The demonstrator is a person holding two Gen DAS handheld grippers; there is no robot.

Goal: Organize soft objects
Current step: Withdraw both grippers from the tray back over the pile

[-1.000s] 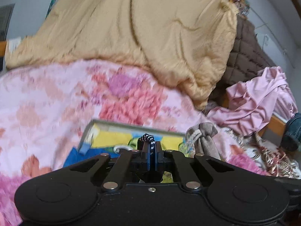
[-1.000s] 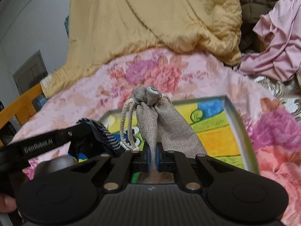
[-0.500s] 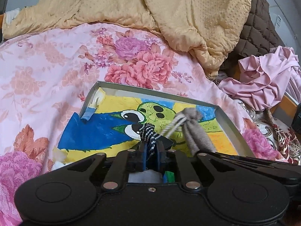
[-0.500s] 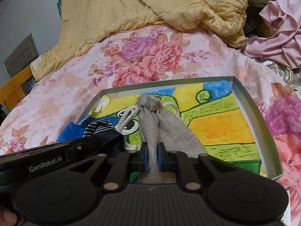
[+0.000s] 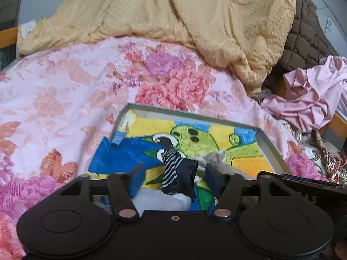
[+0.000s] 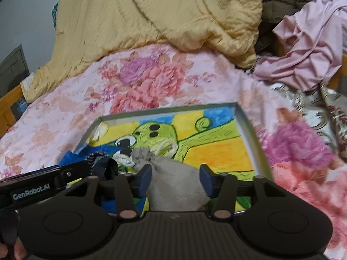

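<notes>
Now that both sets of fingers have sprung apart, where half a second ago each was pinched on its load, I read this as the release: the two soft things are down in the shallow grey-rimmed tray lined with a bright painted cartoon (image 5: 269, 143). In my left wrist view, the left gripper (image 5: 176, 176) stands wide, and the dark navy sock with white stripes and dots (image 5: 176, 171) sits crumpled low in the centre of the frame between the blue pads, seemingly touching neither, with something white just below it. In my right wrist view, the right gripper (image 6: 176, 178) is equally wide, and the beige woven drawstring pouch (image 6: 173, 184) slumps between its fingers at lower centre, its gathered neck and cord pointing toward the upper left. The tray rests on the pink floral bedspread (image 6: 151, 80), with a yellow quilt (image 5: 195, 17) heaped across the top of the frame. I judge this placement done; next I would back both grippers out without snagging the cord.
</notes>
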